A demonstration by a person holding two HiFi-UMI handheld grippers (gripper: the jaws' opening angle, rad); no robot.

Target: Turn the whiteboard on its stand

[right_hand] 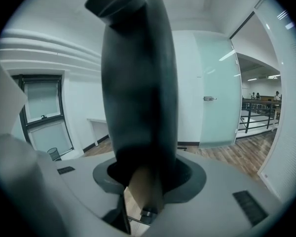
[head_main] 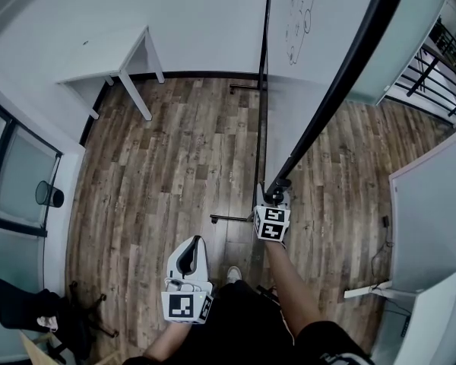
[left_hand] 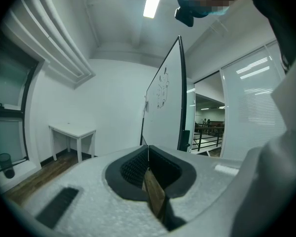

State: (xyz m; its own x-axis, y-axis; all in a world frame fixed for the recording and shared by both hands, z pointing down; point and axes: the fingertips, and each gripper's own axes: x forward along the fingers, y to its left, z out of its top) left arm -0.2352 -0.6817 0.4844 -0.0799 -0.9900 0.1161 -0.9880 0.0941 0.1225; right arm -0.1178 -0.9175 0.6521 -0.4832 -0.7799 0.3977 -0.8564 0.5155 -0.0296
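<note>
Holding the whiteboard (head_main: 296, 21) by its black frame edge, my right gripper (head_main: 277, 194) has its jaws closed on the rounded rail. The rail fills the gap between the pads and rises just in front of that gripper's camera. My left gripper (head_main: 191, 245) is at 7 o'clock from the right one, low and near my body, with its jaws pressed together and nothing between them. The board stands ahead at 12 o'clock, seen at a sharp angle: a thin white panel with some marker line drawings, framed in smooth dark material, on a slim black stand. One foot bar (head_main: 229, 219) lies on the floor just left of my right gripper, and another (head_main: 245, 88) lies farther off, near the wall. The floor (head_main: 167, 166) is brown wood planks of mixed tones, and it is open at 10 and 11 o'clock up to a white table (head_main: 118, 63) by the wall. At 1 o'clock a frosted glass partition (head_main: 410, 36) stands beyond the board. At 3 o'clock there is a white panel (head_main: 429, 219) nearby, and at 9 o'clock a small dark bin (head_main: 49, 195).
</note>
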